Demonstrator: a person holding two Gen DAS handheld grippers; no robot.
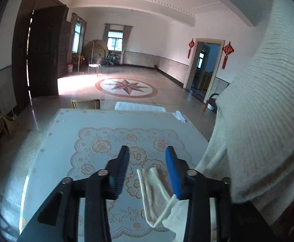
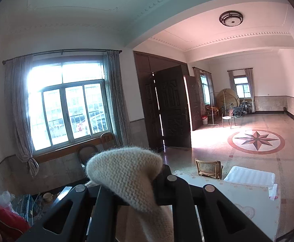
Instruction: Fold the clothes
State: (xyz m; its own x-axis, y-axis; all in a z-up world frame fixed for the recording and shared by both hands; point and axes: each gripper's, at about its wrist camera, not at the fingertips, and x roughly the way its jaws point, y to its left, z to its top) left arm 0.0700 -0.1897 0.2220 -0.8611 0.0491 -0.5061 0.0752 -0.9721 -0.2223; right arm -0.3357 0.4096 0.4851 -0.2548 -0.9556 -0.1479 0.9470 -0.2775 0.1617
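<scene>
R gripper [image 2: 155, 173] jaws clamp the knit sweater [image 2: 126, 177] to hoist it off the tabletop [image 1: 66, 133] w/ its cuff [image 1: 153, 183] at 5 o'clock between L gripper [image 1: 148, 155] jaws, which stand apart.

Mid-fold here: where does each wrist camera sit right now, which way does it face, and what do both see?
Left wrist: behind the left gripper, angled down over the table toward the room; its fingers straddle a sweater cuff without pinching it.
Right wrist: behind the right gripper, nearly level, facing the big window; shut on the sweater.
Shared: sweater, table, floor star, dark doors.
</scene>
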